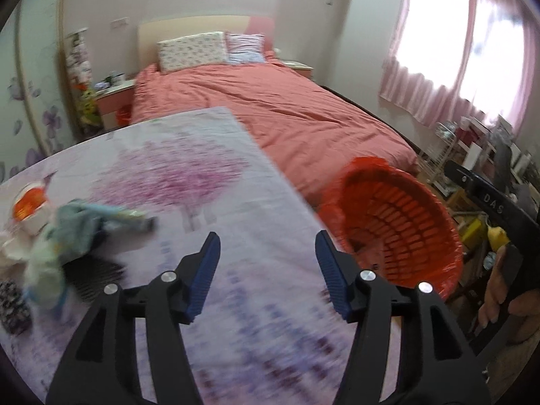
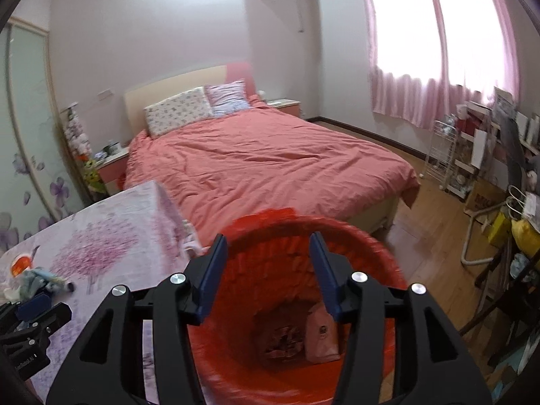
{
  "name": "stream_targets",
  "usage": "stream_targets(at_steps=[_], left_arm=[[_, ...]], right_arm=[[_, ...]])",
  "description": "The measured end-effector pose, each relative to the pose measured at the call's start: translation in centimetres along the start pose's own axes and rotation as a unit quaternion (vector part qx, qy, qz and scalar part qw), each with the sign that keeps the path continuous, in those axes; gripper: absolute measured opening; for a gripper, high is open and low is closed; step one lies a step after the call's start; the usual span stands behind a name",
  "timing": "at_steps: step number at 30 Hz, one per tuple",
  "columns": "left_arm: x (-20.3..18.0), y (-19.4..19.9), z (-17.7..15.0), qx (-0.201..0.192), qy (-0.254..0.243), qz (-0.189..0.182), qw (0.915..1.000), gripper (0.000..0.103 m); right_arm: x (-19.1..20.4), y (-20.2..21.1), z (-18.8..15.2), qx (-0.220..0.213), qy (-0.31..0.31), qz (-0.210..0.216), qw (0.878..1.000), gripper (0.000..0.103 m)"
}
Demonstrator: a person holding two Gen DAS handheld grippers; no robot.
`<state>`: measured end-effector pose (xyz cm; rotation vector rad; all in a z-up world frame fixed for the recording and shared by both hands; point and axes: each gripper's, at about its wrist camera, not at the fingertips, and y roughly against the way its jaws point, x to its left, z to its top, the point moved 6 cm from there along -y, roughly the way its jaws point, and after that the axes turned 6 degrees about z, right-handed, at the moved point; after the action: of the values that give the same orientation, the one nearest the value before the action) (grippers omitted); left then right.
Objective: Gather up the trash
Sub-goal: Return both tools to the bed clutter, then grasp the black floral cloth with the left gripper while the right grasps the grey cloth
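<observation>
From the left wrist camera, the left gripper (image 1: 266,253) hangs over a table (image 1: 209,175) covered with a cloth printed with a pink tree. Its blue-padded jaws stand roughly half apart with nothing between them; only the tablecloth shows in the gap. To the left of the jaws, near the table's far-left part, lies a heap of trash (image 1: 67,229): crumpled pale blue and white wrappers or tissue (too blurred to sort out), with a white cup with an orange top (image 1: 28,209) just behind it and a dark speckled thing at the near-left edge. To the right of the jaws, just off the table's edge and below it, stands a red basket (image 1: 398,222) lined with a red bag. Further right, a hand (image 1: 499,290) grips the black handle of the other tool. Ahead lies a bed (image 1: 270,108) with a salmon cover.

From the right wrist camera, the right gripper (image 2: 268,263) is poised right above the red basket (image 2: 368,249), pointing down into its mouth. Its jaws are likewise about half open and empty. Below them, at the bottom of the basket, lie a pinkish packet (image 2: 322,334) and some crumpled scraps beside it. To the left, the left gripper (image 2: 30,307) is seen over the table (image 2: 111,236), close to the heap of trash (image 2: 37,280). The bed (image 2: 270,165) stretches beyond the basket.
</observation>
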<state>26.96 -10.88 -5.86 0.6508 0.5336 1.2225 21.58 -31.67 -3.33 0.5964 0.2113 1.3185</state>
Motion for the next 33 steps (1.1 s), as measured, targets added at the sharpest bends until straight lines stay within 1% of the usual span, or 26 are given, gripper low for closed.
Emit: stream_targets(at_steps=[2, 5, 7, 12, 15, 18, 19, 23, 25, 29, 33], left_arm=[[2.3, 0.9, -0.5, 0.0, 0.014, 0.012, 0.9998, 0.062], [5.7, 2.2, -1.6, -0.005, 0.031, 0.034, 0.9989, 0.064], [7.9, 3.0, -2.4, -0.009, 0.04, 0.052, 0.9978, 0.065], [14.0, 5.2, -4.6, -0.014, 0.069, 0.095, 0.9929, 0.067], [18.2, 6.5, -6.1, -0.017, 0.088, 0.129, 0.9876, 0.067], [22.1, 7.2, -7.2, -0.013, 0.114, 0.158, 0.9808, 0.068], [23.8, 7.4, -7.7, -0.008, 0.128, 0.168, 0.9774, 0.068], [27.6, 7.4, -9.0, 0.003, 0.163, 0.184, 0.9693, 0.068], [28.7, 7.4, -9.4, 0.008, 0.174, 0.189, 0.9664, 0.068], [30.3, 7.5, -10.1, 0.01, 0.189, 0.19, 0.9635, 0.068], [31.2, 7.7, -10.2, 0.004, 0.197, 0.186, 0.9627, 0.068]], right_arm=[[1.9, 0.2, -0.5, 0.005, 0.01, 0.016, 1.0, 0.052], [4.8, 0.2, -1.3, 0.014, 0.026, 0.038, 0.999, 0.056], [6.9, 0.2, -1.9, 0.022, 0.039, 0.054, 0.998, 0.057], [11.5, 0.2, -3.6, 0.043, 0.066, 0.088, 0.993, 0.059], [14.3, 0.0, -4.7, 0.056, 0.083, 0.109, 0.989, 0.059], [17.0, -0.2, -5.6, 0.068, 0.099, 0.131, 0.984, 0.059], [17.9, -0.2, -6.0, 0.071, 0.104, 0.138, 0.982, 0.059], [21.7, -0.5, -7.1, 0.084, 0.113, 0.178, 0.974, 0.059], [23.7, -0.7, -7.2, 0.089, 0.112, 0.204, 0.968, 0.059], [27.9, -1.5, -7.5, 0.101, 0.116, 0.239, 0.959, 0.057], [31.1, -2.7, -7.9, 0.114, 0.125, 0.248, 0.954, 0.051]])
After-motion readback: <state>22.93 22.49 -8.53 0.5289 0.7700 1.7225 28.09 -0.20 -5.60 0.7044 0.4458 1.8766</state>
